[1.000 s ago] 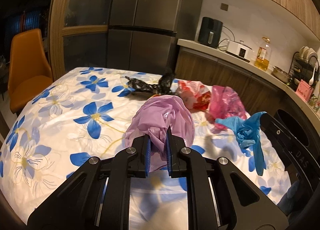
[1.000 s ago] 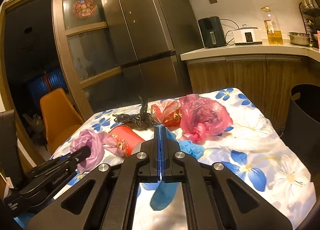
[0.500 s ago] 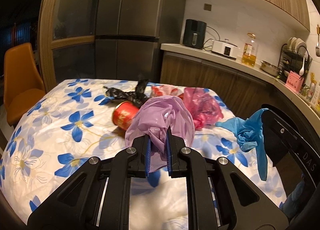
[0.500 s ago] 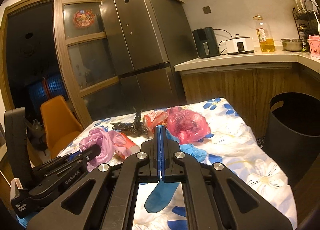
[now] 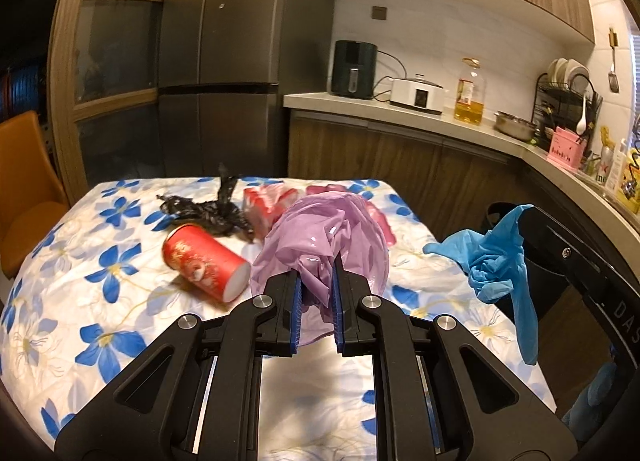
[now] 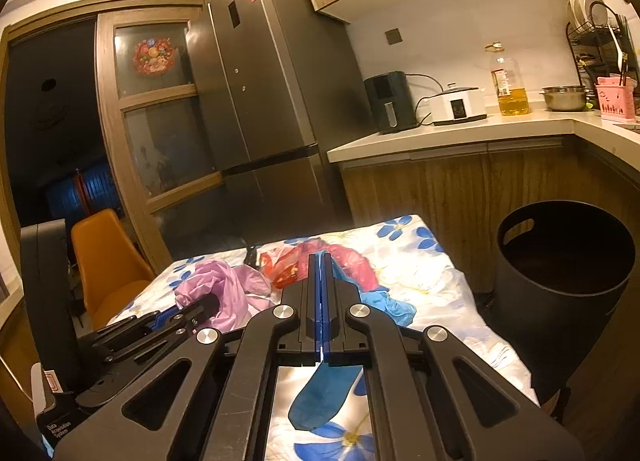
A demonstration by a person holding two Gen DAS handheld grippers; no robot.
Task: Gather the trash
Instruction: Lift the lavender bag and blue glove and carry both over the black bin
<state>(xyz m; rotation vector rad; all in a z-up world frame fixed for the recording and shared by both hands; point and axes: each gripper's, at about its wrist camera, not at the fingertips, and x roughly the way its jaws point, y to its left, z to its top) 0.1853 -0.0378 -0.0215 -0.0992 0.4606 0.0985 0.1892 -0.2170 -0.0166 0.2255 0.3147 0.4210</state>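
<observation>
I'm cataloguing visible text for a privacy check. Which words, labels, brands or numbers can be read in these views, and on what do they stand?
"DAS": white letters, cut off, on the right gripper's black body, seen from the left wrist.
"Data Acquisition System": label on the left gripper's base, right wrist view.
Oil bottle label, fridge stickers, red cup print: too blurred.

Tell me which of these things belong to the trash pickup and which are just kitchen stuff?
Trash job: purple plastic bag in left claw; blue glove in right claw; red paper cup; black bag; black bin.

Lying about: air fryer; oil bottle; orange chair.

Steel fridge [image 5: 218, 61] beside wood-fronted kitchen counter [image 5: 400, 113]
</observation>
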